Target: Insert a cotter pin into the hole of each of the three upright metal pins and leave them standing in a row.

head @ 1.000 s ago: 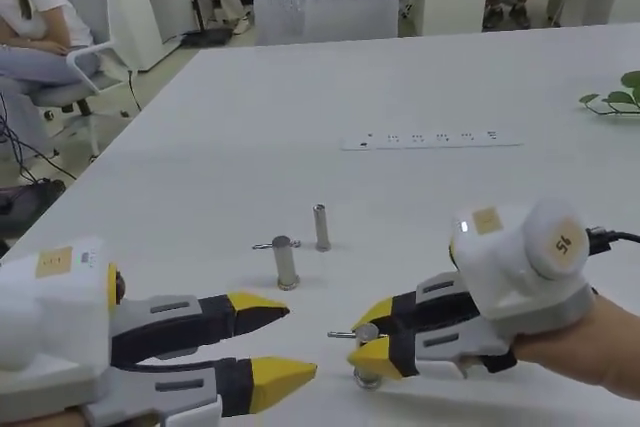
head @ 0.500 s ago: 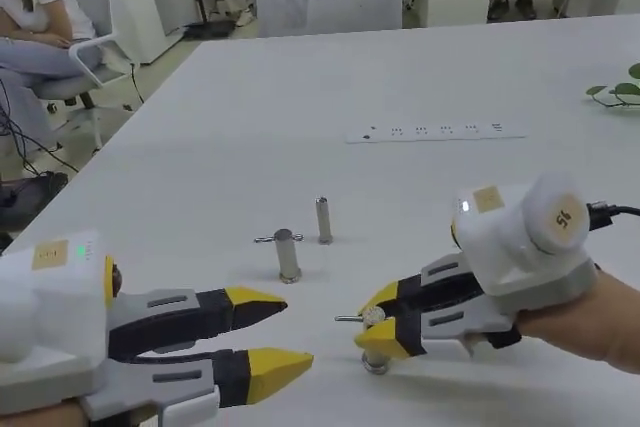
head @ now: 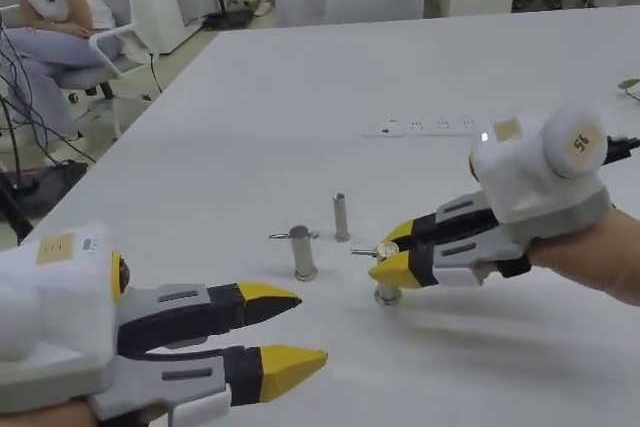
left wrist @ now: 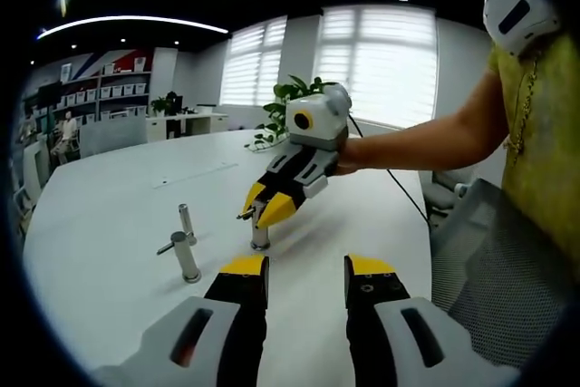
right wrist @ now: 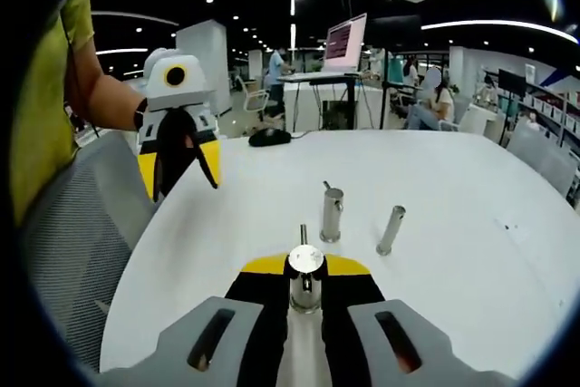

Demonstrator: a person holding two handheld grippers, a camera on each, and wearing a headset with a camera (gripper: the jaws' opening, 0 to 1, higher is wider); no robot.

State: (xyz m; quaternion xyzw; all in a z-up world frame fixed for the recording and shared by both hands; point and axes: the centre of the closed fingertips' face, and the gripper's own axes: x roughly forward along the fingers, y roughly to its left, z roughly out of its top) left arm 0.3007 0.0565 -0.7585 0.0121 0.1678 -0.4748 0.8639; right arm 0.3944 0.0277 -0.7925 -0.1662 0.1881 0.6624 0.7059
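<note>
The right gripper (head: 388, 254) is pinching the near metal pin (head: 388, 293) just under its head, jaws pressing on it, its foot seemingly touching the tabletop (head: 300, 117) right of the middle pin (head: 303, 253). The step is calling for a plumb set-down, in line with the middle pin and the far pin (head: 341, 217) behind it, then a gentle release — no sideways drag. The shaft is standing vertical; its cotter pin (head: 362, 251) is lying level, pointing toward the middle pin. The left gripper (head: 308, 328) is hovering before the middle pin — jaws spread, empty
</note>
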